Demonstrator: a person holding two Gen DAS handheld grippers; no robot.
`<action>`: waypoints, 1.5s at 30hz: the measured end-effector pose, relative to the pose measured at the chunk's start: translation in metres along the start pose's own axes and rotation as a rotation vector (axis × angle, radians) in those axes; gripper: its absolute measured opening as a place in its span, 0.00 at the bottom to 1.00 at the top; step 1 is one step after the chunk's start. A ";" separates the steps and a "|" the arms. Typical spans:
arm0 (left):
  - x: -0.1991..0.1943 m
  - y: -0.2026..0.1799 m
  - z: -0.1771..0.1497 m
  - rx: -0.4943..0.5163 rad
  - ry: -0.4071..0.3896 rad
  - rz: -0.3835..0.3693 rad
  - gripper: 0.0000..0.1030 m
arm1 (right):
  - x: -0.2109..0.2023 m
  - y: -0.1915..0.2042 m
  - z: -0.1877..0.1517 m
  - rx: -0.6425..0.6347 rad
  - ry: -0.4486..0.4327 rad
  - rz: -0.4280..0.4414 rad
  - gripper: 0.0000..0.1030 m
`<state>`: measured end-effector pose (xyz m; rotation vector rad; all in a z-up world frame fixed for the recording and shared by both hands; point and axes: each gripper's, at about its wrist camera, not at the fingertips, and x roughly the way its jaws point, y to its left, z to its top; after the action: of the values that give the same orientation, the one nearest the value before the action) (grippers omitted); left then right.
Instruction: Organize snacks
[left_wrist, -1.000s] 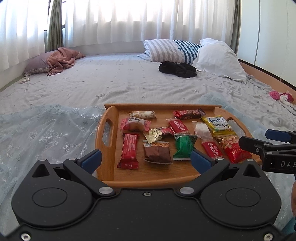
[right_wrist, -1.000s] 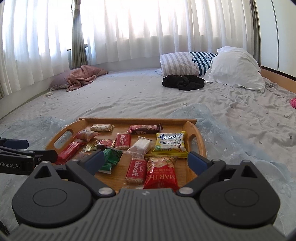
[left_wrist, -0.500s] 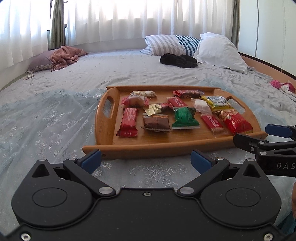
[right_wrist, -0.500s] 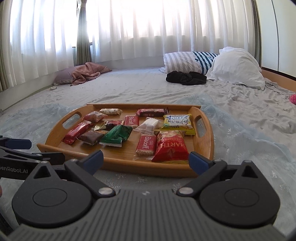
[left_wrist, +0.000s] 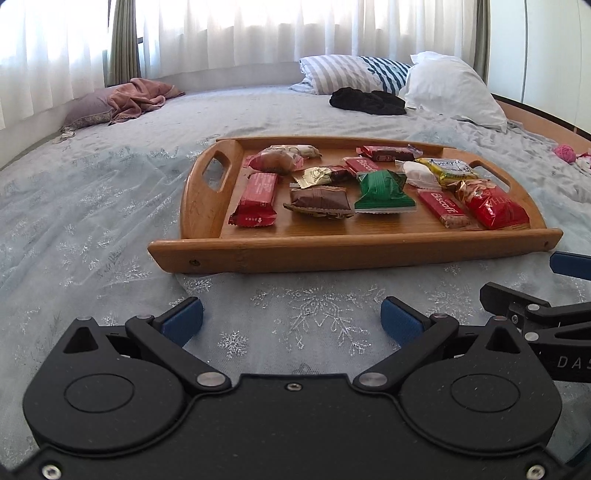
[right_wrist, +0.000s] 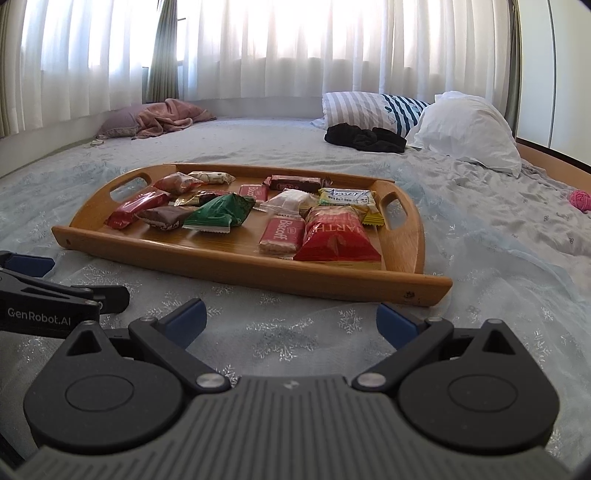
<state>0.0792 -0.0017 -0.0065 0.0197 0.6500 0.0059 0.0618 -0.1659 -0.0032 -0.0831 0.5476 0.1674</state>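
While both tools hang short of the tray's near rim, the left gripper (left_wrist: 291, 314) and right gripper (right_wrist: 291, 317) each show jaws spread wide, holding nothing. The snacks all lie inside the wooden tray (left_wrist: 354, 251) on the bed (left_wrist: 110, 206): red wafer bar (left_wrist: 256, 199) by the left handle, brown packet (left_wrist: 319, 201) and green packet (left_wrist: 382, 192) mid-tray, Biscoff pack (left_wrist: 445, 208) and red Marth bag (right_wrist: 338, 234) at the right end, yellow packet (right_wrist: 347, 197) behind them. This fits a loose pile awaiting sorting or one just laid out (can't tell which). For any pick, come in over the rim, pinch a packet across its short sides, and avoid nudging its touching neighbours; the foil looks slippery.
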 end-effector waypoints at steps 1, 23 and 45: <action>0.001 0.000 0.000 0.002 0.001 0.000 1.00 | 0.001 0.001 -0.001 -0.006 0.006 0.002 1.00; 0.008 0.001 0.002 0.008 0.036 -0.017 1.00 | 0.012 0.000 -0.004 -0.009 0.073 0.040 1.00; 0.009 0.002 0.001 0.011 0.035 -0.020 1.00 | 0.013 -0.001 -0.004 -0.010 0.074 0.041 1.00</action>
<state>0.0867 0.0002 -0.0113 0.0240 0.6856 -0.0171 0.0704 -0.1652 -0.0134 -0.0885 0.6229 0.2075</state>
